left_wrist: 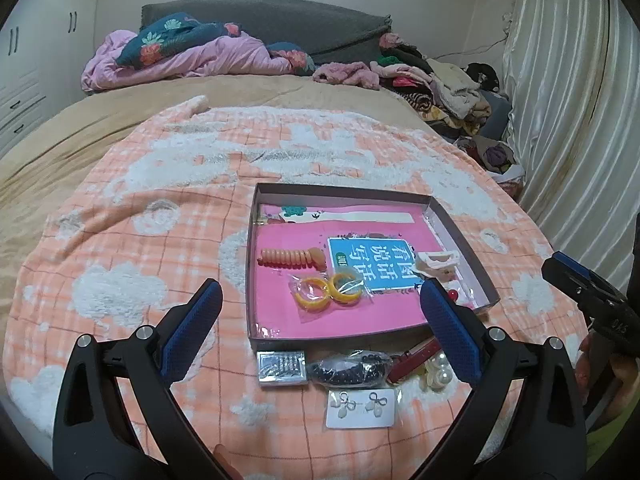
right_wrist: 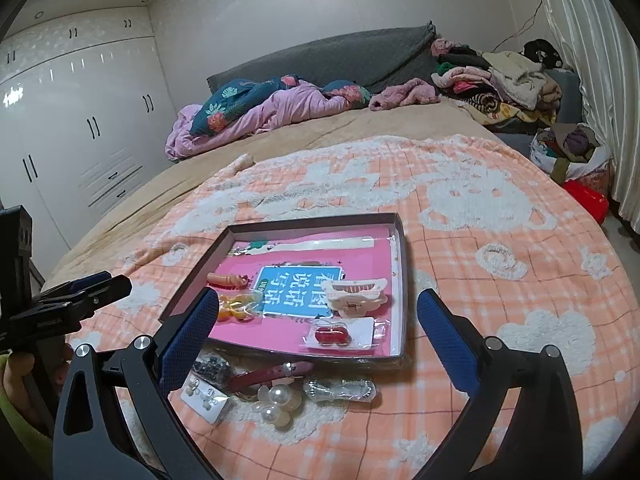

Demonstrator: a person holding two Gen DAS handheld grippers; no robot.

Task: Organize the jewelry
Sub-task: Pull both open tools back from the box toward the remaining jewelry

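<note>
A shallow box (left_wrist: 252, 264) (right_wrist: 403, 280) with a pink lining lies on the bed. In it are an orange coil hair tie (left_wrist: 292, 258), bagged yellow rings (left_wrist: 330, 290), a cream hair claw (right_wrist: 354, 296) and a red piece on a card (right_wrist: 332, 336). In front of the box lie a silver packet (left_wrist: 280, 368), bagged black beads (left_wrist: 348, 368), a red strap (right_wrist: 272, 374), pearl pieces (right_wrist: 276, 404) and an earring card (left_wrist: 362, 408). My left gripper (left_wrist: 320, 332) is open above these. My right gripper (right_wrist: 316, 332) is open and empty.
An orange-and-white checked blanket (left_wrist: 160, 240) covers the near bed. Bedding (left_wrist: 192, 56) and a clothes pile (left_wrist: 440, 84) lie at the far end. A curtain (left_wrist: 580, 100) hangs at the right, a wardrobe (right_wrist: 80, 128) at the left. A red tub (right_wrist: 586, 200) sits by the bed.
</note>
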